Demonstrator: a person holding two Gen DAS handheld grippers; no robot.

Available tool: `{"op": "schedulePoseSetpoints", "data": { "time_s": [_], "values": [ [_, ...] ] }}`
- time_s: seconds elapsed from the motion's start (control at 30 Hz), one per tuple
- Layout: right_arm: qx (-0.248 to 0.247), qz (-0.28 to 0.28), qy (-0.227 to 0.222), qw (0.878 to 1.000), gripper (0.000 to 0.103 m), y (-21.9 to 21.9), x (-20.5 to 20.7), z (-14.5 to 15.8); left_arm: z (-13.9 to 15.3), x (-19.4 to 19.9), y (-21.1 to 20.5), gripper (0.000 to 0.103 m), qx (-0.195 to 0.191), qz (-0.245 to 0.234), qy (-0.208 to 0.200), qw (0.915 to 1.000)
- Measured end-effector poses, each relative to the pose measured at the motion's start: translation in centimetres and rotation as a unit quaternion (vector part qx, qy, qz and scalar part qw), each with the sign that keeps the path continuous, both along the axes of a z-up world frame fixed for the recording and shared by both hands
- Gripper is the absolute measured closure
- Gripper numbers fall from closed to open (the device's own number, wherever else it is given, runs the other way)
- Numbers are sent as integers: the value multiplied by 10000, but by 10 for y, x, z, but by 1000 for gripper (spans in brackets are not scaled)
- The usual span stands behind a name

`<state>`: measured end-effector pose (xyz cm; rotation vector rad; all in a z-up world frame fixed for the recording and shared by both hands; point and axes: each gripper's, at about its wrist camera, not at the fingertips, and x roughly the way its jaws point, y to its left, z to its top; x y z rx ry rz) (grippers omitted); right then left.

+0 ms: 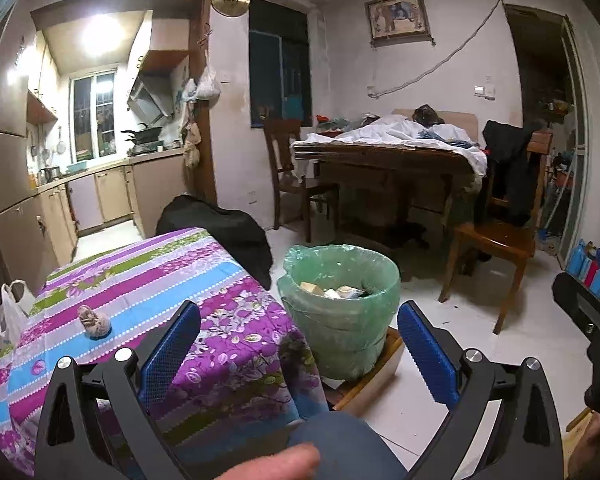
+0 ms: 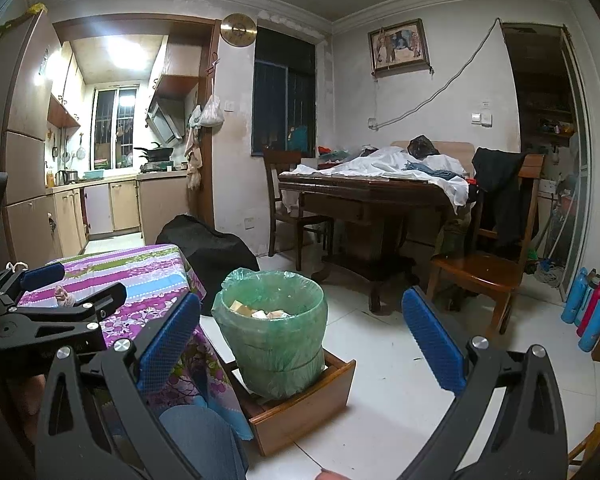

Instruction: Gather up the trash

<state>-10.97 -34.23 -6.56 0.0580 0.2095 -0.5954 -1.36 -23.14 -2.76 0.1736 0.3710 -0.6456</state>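
Observation:
A crumpled beige piece of trash [image 1: 94, 322] lies on the table with the purple striped floral cloth [image 1: 148, 276]; it also shows in the right wrist view [image 2: 65, 295]. A bin lined with a green bag [image 1: 342, 308] stands on the floor right of the table, with several scraps inside; it also shows in the right wrist view [image 2: 274, 328], set in a wooden drawer [image 2: 300, 412]. My left gripper [image 1: 300, 336] is open and empty, above the table's right corner. My right gripper [image 2: 300, 334] is open and empty, held above the bin.
A white plastic bag [image 1: 10, 316] hangs at the table's left. A black bag [image 1: 220, 232] lies on the floor behind it. A dark wooden table [image 1: 384, 160] with cloths and chairs [image 1: 496, 236] stands at the back. Blue bottles [image 2: 588, 308] stand at the right wall.

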Motion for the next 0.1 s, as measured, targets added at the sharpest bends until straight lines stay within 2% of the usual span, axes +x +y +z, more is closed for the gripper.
{"op": "schedulePoseSetpoints", "data": {
  "time_s": [0.1],
  "values": [
    [8,16,5,10000,5,0,0,0,-2,1,-1,5,20,-17,76,10000]
  ]
}}
